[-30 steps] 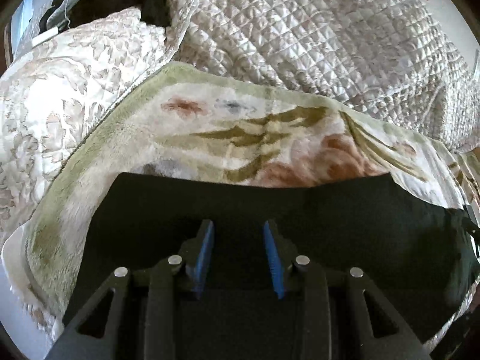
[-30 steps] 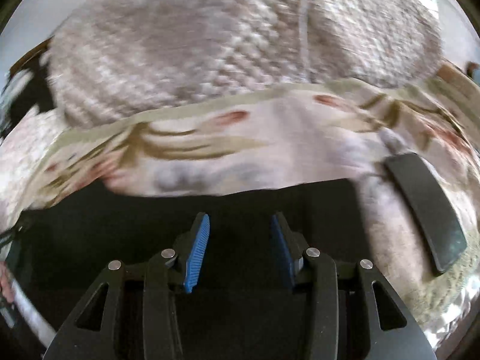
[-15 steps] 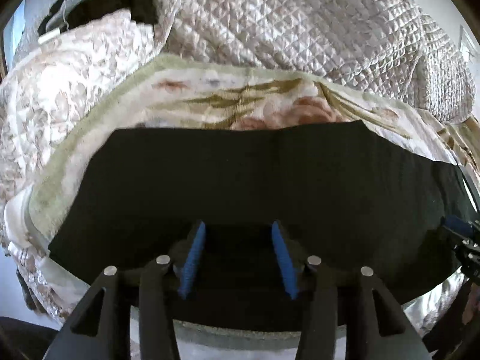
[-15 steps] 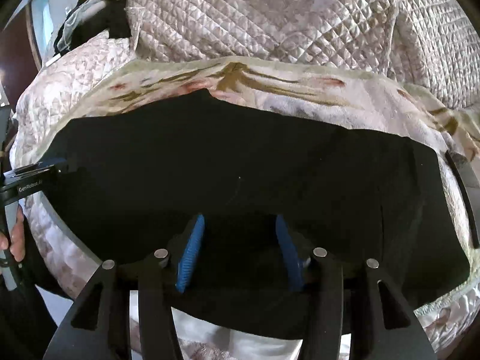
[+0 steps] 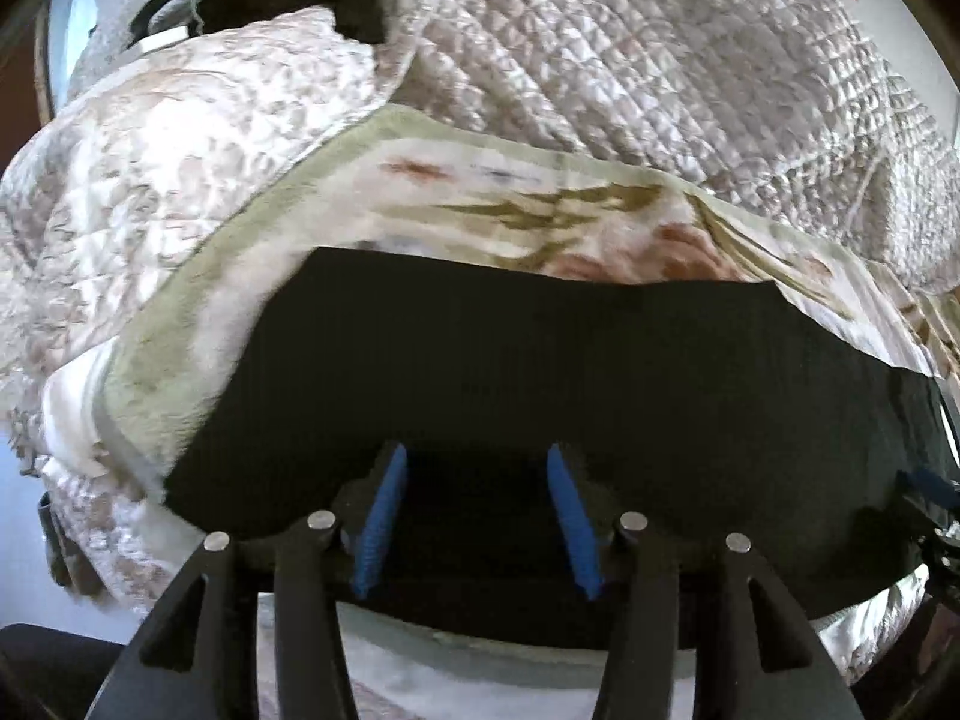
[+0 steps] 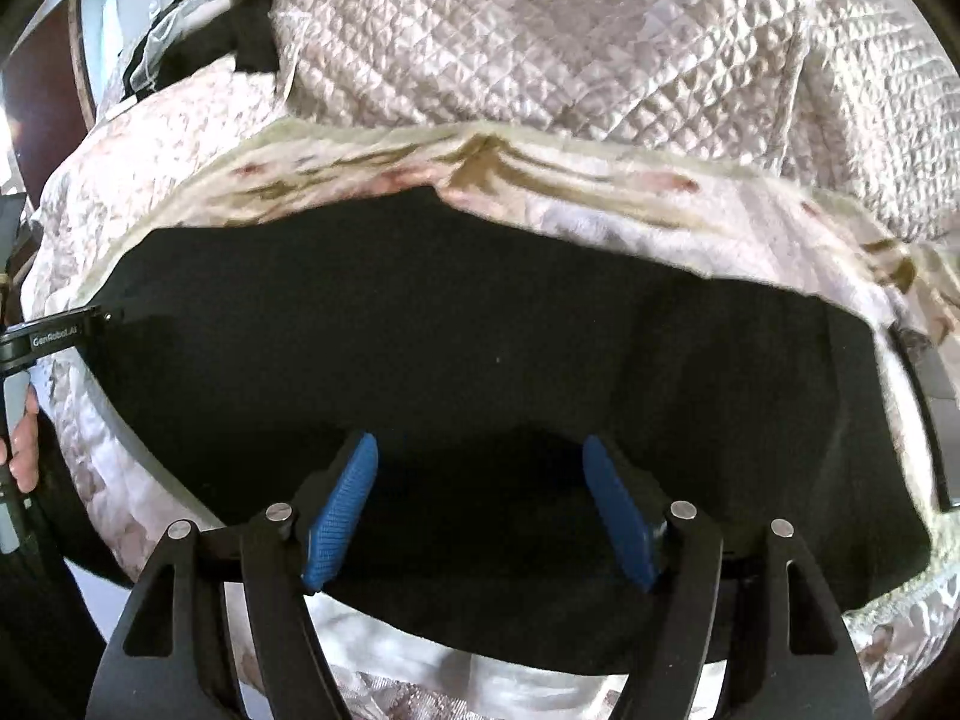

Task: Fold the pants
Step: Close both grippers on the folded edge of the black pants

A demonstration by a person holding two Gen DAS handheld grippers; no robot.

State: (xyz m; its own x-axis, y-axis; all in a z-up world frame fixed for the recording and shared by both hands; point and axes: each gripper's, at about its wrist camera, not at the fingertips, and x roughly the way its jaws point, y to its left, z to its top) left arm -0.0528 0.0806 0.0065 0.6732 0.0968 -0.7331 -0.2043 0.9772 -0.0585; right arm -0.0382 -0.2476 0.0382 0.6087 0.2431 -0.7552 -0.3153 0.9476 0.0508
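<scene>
Black pants (image 5: 540, 372) lie flat across the near edge of a bed, spread sideways as one long dark band; matte, no sheen, no visible seams or pockets. Far edge runs nearly straight with one small peak (image 6: 429, 192) toward the bedding. Near edge hangs slightly over the mattress side.

Writing: "GenRobot.AI" in white on the black body of the left gripper, seen at the pants' left end in the right wrist view (image 6: 54, 336). A hand (image 6: 24, 444) grips that tool's handle.

Left gripper (image 5: 477, 516): blue pads moderately apart, pants cloth beneath and between them, no pinch visible. Right gripper (image 6: 477, 504): jaws opening, pads wide, cloth lying between them, unpressed.

Under the pants: a plush floral blanket (image 5: 528, 210), cream with olive border and rust blooms. Beyond the pants: a bunched quilted satin comforter (image 5: 660, 60). Left of the pants: a pale brocade bedspread (image 5: 150, 168). Far beyond, dark clothes heaped (image 5: 270, 0). Right of the pants, a flat dark slab (image 6: 930, 384), identity unclear.
</scene>
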